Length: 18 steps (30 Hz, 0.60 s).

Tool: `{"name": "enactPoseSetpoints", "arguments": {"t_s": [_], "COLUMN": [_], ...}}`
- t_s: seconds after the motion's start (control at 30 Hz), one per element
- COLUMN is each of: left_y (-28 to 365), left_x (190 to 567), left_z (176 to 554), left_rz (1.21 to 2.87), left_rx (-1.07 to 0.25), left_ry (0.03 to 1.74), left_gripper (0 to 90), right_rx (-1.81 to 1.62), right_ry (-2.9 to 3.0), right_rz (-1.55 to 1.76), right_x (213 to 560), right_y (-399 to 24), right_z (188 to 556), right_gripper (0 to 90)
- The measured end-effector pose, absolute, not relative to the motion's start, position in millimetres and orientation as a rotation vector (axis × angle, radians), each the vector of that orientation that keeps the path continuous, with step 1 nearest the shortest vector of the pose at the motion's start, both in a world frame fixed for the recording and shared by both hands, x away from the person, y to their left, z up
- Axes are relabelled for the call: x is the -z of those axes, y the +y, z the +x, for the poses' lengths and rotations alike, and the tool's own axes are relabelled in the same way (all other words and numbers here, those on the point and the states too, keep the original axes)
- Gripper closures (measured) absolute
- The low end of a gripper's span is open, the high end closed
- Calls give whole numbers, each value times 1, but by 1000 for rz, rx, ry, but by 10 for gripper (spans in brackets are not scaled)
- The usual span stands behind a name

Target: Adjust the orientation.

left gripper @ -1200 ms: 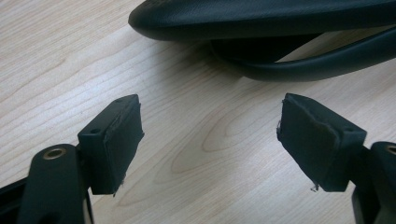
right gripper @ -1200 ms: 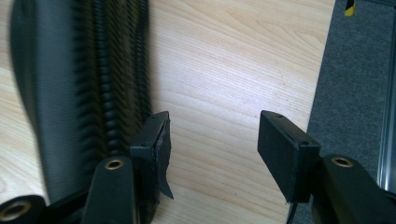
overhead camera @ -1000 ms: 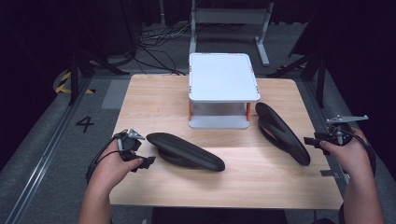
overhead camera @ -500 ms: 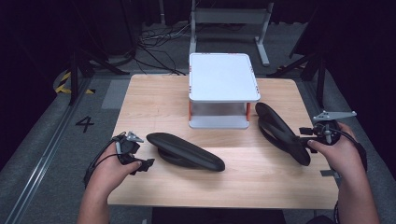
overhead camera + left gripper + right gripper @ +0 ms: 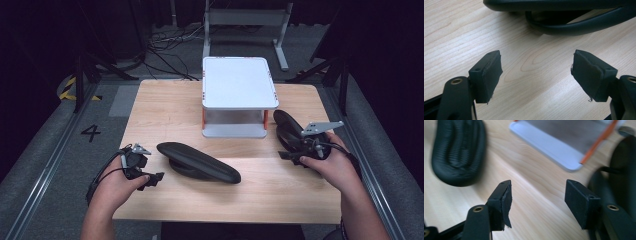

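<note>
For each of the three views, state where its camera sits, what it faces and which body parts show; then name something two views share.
High view: above the near side, facing the table; forearms, left gripper, right gripper.
Left gripper view: on that gripper, facing the near sandal; open jaws.
Right gripper view: facing the white rack; open jaws.
Shared: the near sandal appears in all three.
</note>
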State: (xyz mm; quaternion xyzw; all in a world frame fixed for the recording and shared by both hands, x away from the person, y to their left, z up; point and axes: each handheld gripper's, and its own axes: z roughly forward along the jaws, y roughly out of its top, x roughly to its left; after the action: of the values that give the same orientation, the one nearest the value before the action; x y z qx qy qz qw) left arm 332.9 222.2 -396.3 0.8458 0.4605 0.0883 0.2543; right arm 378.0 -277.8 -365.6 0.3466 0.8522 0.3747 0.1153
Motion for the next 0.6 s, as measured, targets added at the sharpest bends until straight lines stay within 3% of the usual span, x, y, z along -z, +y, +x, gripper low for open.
{"name": "enactPoseSetpoints", "arguments": {"t_s": [0.6], "left_y": [210], "left_x": [397], "left_z": [346], "left_rz": [2341], "left_rx": [-220], "left_ry": [1189], "left_gripper": [247], "right_rx": [-1075], "right_ry": [2671], "right_rz": [817], "right_x": [396], "right_y": [-208], "right_z": [359], "right_gripper": [357]}}
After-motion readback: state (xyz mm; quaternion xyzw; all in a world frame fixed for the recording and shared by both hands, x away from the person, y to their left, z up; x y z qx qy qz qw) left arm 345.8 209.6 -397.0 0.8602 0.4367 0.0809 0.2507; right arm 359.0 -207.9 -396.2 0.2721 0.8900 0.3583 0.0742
